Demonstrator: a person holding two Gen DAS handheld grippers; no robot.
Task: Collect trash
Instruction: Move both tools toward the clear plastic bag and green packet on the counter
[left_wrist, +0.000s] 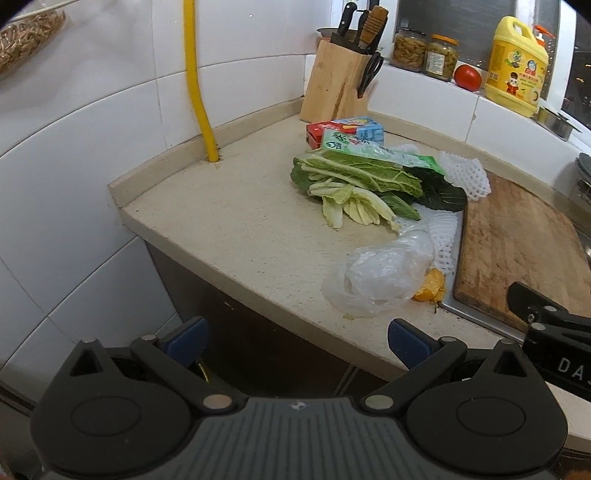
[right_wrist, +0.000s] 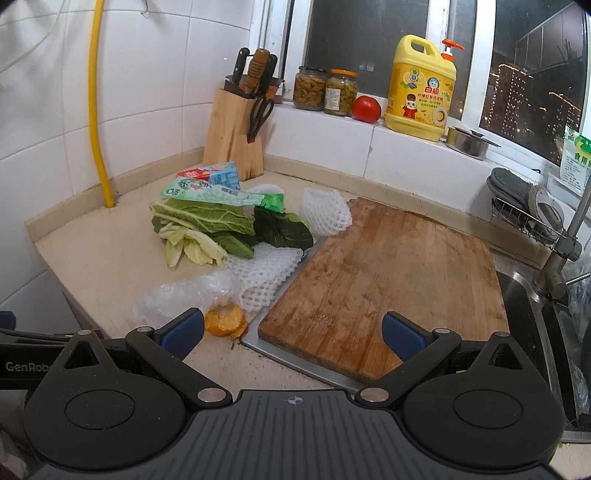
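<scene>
Trash lies in a heap on the beige counter (left_wrist: 229, 236): wilted vegetable leaves (left_wrist: 354, 184) (right_wrist: 207, 232), a green wrapper (left_wrist: 373, 149) (right_wrist: 218, 194), a red and blue carton (left_wrist: 343, 129) (right_wrist: 216, 175), white foam nets (left_wrist: 465, 173) (right_wrist: 325, 210), a crumpled clear plastic bag (left_wrist: 384, 273) (right_wrist: 184, 291) and an orange peel (left_wrist: 430, 286) (right_wrist: 225, 319). My left gripper (left_wrist: 297, 345) hangs open off the counter's front edge, short of the plastic bag. My right gripper (right_wrist: 293, 334) is open above the front of the cutting board, its left finger (right_wrist: 181, 332) beside the orange peel.
A wooden cutting board (right_wrist: 388, 280) lies on a metal tray by the sink (right_wrist: 532, 306). A knife block (right_wrist: 236, 129), two jars (right_wrist: 325, 90), a tomato (right_wrist: 365, 109) and a yellow detergent jug (right_wrist: 421, 88) stand at the back. A yellow pipe (left_wrist: 199, 92) rises from the counter.
</scene>
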